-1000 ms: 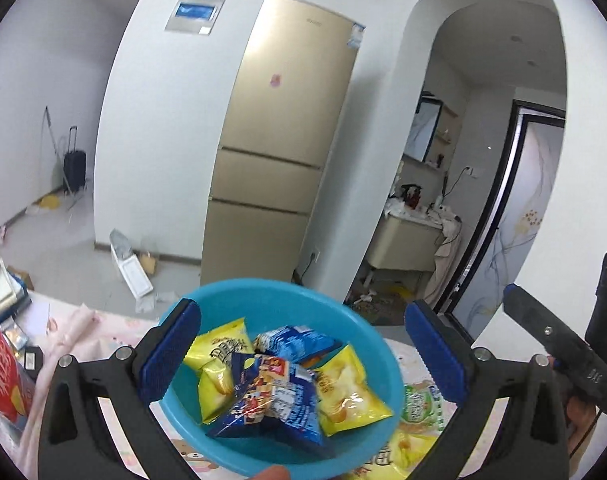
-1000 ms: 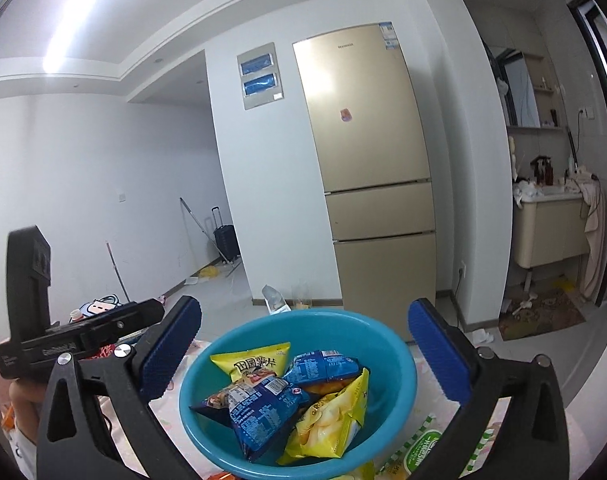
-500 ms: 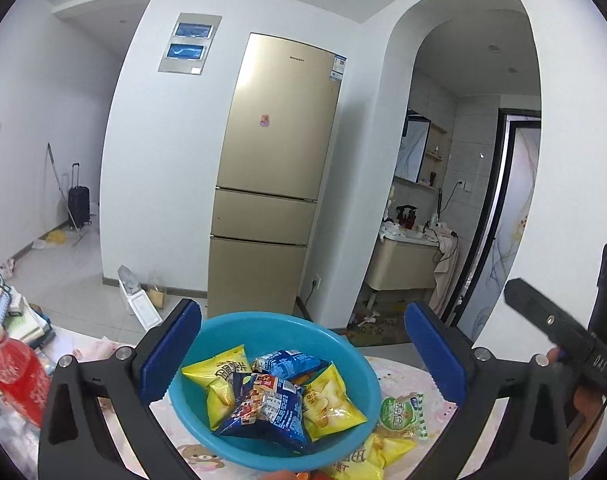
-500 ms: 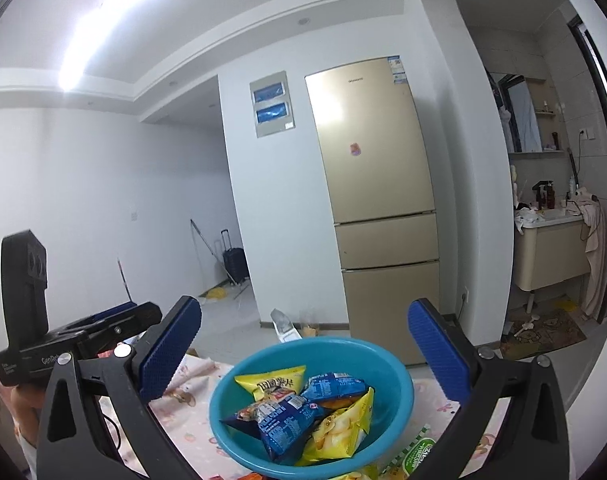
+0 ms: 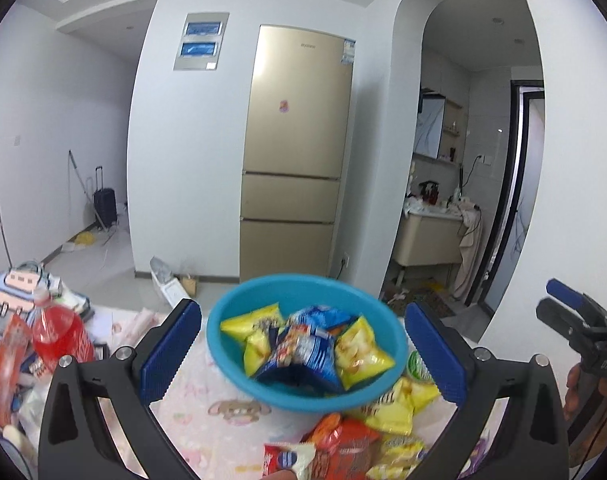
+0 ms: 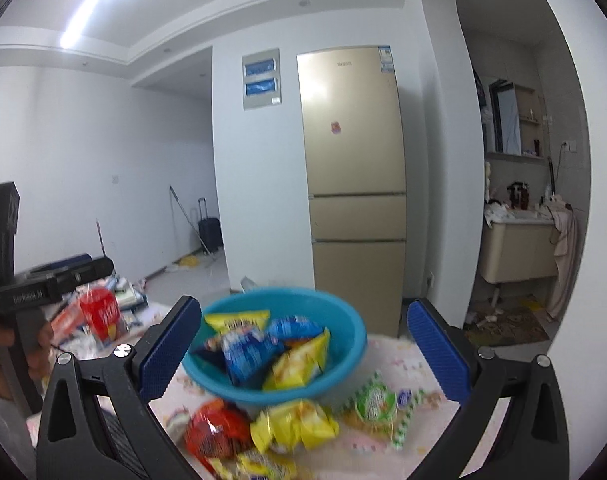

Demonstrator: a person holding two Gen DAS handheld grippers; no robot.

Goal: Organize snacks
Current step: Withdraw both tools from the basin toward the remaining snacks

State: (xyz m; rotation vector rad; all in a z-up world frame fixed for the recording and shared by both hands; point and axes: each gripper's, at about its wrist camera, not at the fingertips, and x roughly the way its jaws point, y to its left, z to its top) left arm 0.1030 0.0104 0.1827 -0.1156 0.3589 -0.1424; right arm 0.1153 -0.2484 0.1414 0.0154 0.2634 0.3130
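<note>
A blue bowl (image 5: 231,368) (image 6: 343,340) on the table holds yellow and blue snack packets (image 5: 299,350) (image 6: 247,350). Loose snacks lie in front of it: a red packet (image 5: 343,440) (image 6: 215,432), yellow packets (image 5: 399,400) (image 6: 291,424) and a green-white packet (image 6: 375,398). My left gripper (image 5: 303,356) hangs open above the table, its blue pads on either side of the bowl, holding nothing. My right gripper (image 6: 305,352) is likewise open and empty, back from the bowl. Each gripper shows at the edge of the other's view.
The table wears a pink patterned cloth (image 5: 191,412) (image 6: 431,420). A red drink bottle (image 5: 61,334) (image 6: 99,312) and clutter stand at the left. Beyond the table are a gold fridge (image 5: 295,152) (image 6: 355,184), white walls and a washroom doorway on the right.
Both cameras have pulled back and up from the bowl. The bowl looks smaller, and the loose packets in front of it have come into view. Both grippers stay open.
</note>
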